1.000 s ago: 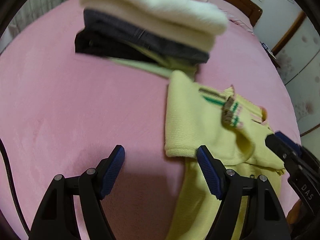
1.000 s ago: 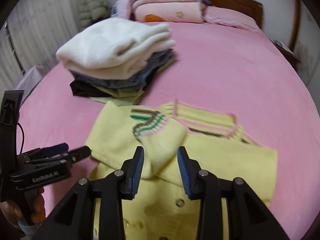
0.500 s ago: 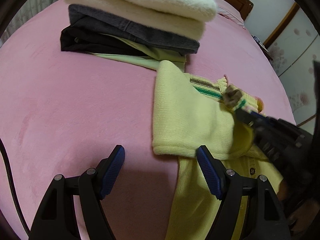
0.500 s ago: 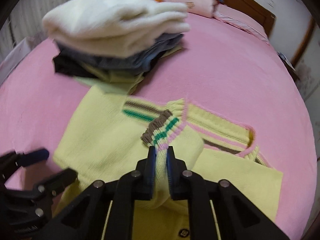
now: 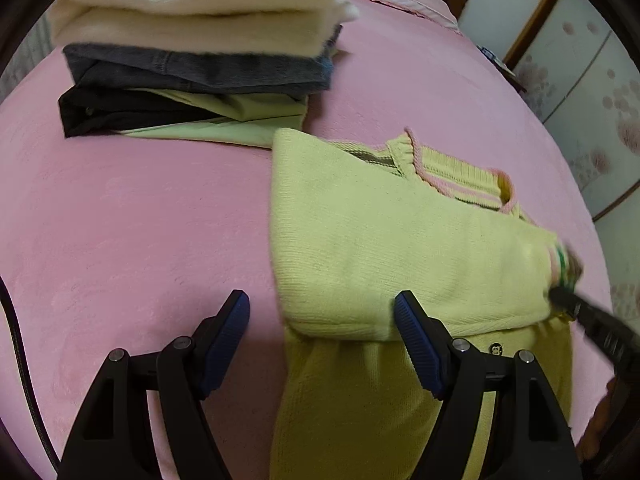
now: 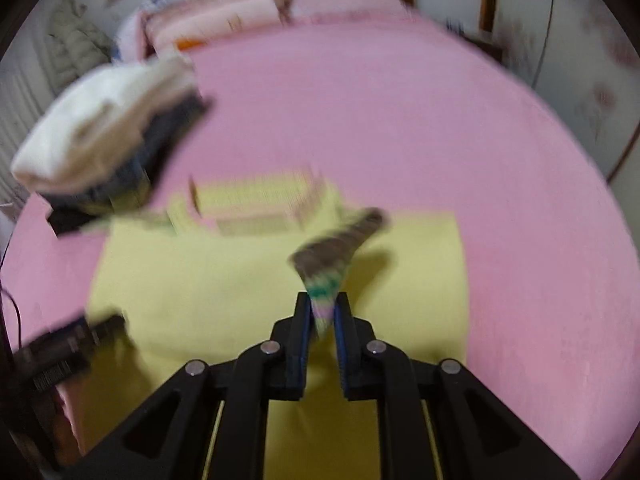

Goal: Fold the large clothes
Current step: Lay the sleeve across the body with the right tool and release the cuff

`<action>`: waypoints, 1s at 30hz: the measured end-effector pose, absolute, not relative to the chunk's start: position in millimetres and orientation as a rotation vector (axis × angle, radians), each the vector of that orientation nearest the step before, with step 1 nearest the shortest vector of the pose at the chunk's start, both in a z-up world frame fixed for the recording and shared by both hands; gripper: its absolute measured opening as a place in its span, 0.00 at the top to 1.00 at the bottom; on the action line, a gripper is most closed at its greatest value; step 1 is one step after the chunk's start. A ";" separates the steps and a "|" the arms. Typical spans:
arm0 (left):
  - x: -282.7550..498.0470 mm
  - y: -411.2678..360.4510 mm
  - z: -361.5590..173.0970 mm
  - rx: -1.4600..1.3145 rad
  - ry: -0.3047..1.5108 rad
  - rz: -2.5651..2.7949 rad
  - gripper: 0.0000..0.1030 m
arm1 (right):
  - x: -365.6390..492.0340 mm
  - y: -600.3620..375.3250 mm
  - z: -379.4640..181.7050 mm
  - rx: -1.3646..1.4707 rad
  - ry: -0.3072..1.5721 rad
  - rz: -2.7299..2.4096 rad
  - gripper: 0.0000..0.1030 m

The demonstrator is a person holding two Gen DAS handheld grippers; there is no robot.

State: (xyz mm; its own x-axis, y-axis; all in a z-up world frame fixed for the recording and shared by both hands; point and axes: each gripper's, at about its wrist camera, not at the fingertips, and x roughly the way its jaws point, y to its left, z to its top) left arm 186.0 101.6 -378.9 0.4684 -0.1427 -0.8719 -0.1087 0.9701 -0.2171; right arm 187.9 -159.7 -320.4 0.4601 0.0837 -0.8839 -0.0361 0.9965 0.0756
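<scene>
On the pink bedspread (image 5: 140,220) lies a pale yellow sweater (image 5: 380,248), spread across the centre-right of the left wrist view. One sleeve is folded across the body, and the striped cuff (image 6: 336,256) sits at the far right of that view, blurred. The pink-trimmed collar (image 5: 460,176) points toward the upper right.

Right gripper (image 6: 322,312): lower centre of the right wrist view, pointing steeply down. The blue pads are nearly together, and the cuff, banded brown, green and pink, is pinched between them. The jaws are easing apart slightly at this moment, yet the cuff is still pressed by both pads. This view is heavily motion-blurred. In the left wrist view the same tool appears as a dark shape at the right edge, tip against the cuff.

Left gripper (image 5: 322,312): bottom of its own view, fingers (image 5: 228,320) well apart and gripping nothing. The left pad is over bare bedspread; the right pad is over the folded sleeve's lower edge. Contact with the cloth cannot be told.

Upper left of both views: a stack of folded clothes (image 5: 200,40), cream knit on top, grey denim beneath, then black and light green layers. The stack's green bottom layer lies just beside the sweater's shoulder.

Far end of the bed, in the right wrist view: folded pink bedding (image 6: 216,20), blurred.
</scene>
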 end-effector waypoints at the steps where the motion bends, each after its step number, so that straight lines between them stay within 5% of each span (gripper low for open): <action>1: 186.5 101.0 -378.4 -0.250 1.086 -0.023 0.29 | 182.4 -166.4 -327.1 0.069 1.131 0.075 0.85; 9: 208.1 115.7 -368.3 -0.267 1.058 -0.021 0.29 | 175.2 -196.9 -307.1 0.207 1.091 0.097 0.69; 17: 253.0 124.0 -389.1 -0.300 1.111 -0.077 0.30 | 219.3 -216.8 -332.4 0.291 1.159 0.094 0.69; 20: 263.1 123.9 -395.3 -0.329 1.122 -0.111 0.55 | 224.1 -216.2 -342.6 0.289 1.183 0.093 0.69; 22: 268.6 121.5 -394.1 -0.337 1.117 -0.117 0.82 | 222.2 -210.7 -343.6 0.222 1.174 0.078 0.91; 23: 269.0 119.9 -391.2 -0.337 1.102 -0.111 0.83 | 220.7 -209.4 -341.1 0.183 1.162 0.059 0.97; 30: 257.7 101.5 -395.4 -0.202 1.034 -0.039 0.82 | 198.9 -216.2 -339.9 0.123 1.059 0.003 0.99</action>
State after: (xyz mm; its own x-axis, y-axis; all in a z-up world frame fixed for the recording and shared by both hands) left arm 257.7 101.5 -395.4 0.5122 -0.1271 -0.8494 -0.0634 0.9807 -0.1850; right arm 198.9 -216.2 -339.9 0.4904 0.0615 -0.8693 0.0567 0.9931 0.1023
